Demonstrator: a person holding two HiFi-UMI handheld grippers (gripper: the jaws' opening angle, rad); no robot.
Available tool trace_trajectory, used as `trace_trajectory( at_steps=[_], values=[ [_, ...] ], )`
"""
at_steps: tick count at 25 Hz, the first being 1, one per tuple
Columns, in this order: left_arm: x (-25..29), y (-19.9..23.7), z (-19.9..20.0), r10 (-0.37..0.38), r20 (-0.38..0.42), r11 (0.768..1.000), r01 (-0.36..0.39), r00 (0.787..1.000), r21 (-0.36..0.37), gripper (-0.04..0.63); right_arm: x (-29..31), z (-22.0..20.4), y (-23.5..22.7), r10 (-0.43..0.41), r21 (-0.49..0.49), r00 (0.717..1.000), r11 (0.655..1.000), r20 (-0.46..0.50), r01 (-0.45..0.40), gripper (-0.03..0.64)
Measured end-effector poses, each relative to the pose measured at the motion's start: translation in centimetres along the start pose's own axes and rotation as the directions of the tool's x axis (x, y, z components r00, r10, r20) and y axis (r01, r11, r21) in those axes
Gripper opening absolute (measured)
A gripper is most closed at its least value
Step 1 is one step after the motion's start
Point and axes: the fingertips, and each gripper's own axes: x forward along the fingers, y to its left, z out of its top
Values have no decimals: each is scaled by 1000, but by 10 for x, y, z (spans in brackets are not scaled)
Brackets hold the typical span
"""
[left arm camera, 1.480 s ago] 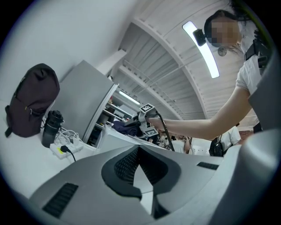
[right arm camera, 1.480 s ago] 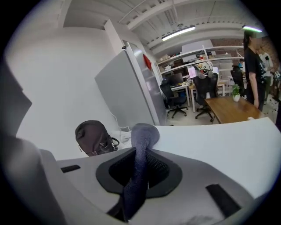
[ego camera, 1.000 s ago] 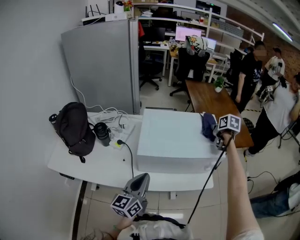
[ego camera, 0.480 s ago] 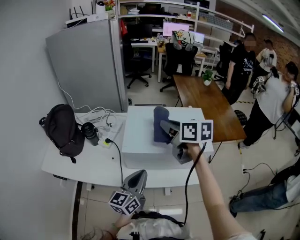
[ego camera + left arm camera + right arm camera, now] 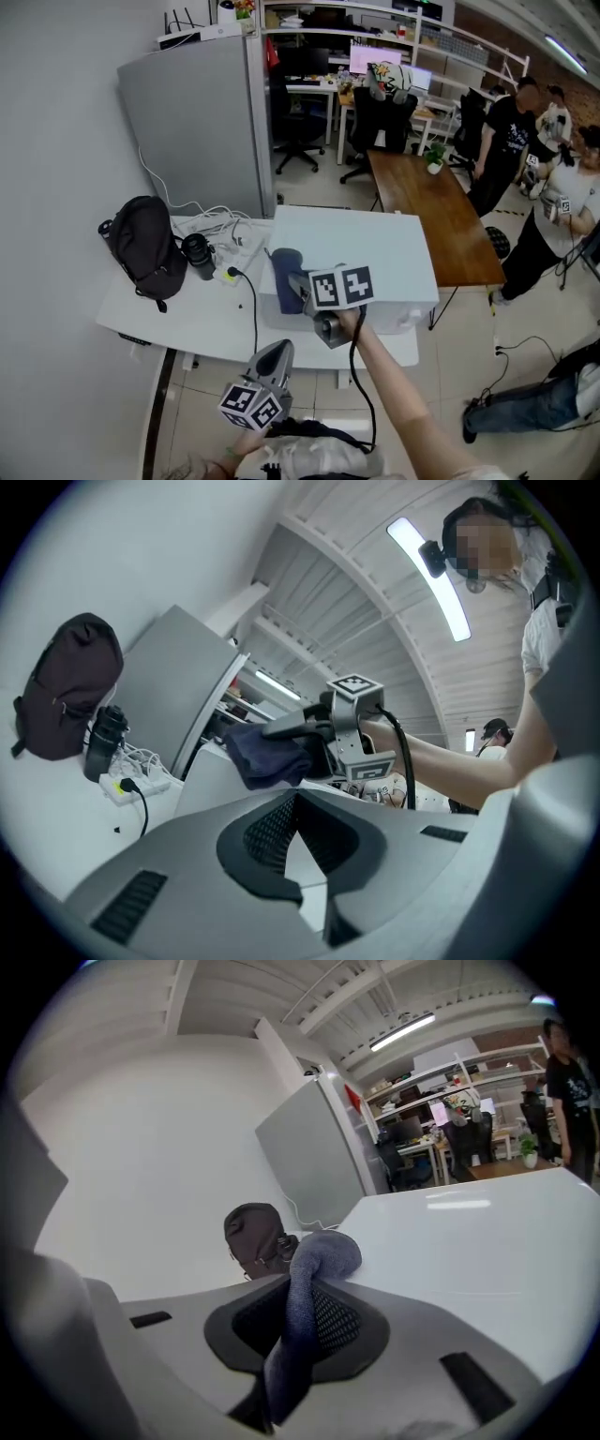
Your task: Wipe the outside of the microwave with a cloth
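Your white table [image 5: 178, 319] carries the microwave [image 5: 375, 244], with a black backpack [image 5: 145, 248] well apart on its left. Your right gripper [image 5: 302, 281] is at the microwave's near left corner, its jaws clamped on the blue cloth [image 5: 284, 272], which touches the white top there. Your left gripper [image 5: 279, 352] hangs low in front of the table, jaws together with nothing between them.
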Motion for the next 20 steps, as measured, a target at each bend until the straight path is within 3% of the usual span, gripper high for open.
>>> trace_trajectory(
  at_steps=[4, 7, 14, 18, 20],
  values=[
    [-2, -2, -2, -2, 1, 1000, 2, 1000, -5, -14, -46, -5, -66, -119, 81, 992, 990, 33, 116, 74],
    [3, -9, -5, -26, -6, 1000, 26, 1000, -8, -14, -97, -13, -123, -230, 151, 971, 964, 60, 219, 74],
    [13, -20, -13, -76, -36, 997, 76, 996, -11, -14, -228, -41, -225, -474, 315, 873, 851, 116, 421, 74],
    [16, -21, -14, -89, -40, 996, 88, 995, -20, -14, -276, -53, -252, -555, 373, 822, 794, 125, 480, 74],
    [16, -20, -15, -90, -44, 996, 90, 995, -21, -14, -282, -44, -246, -544, 376, 824, 805, 161, 459, 74]
  ],
)
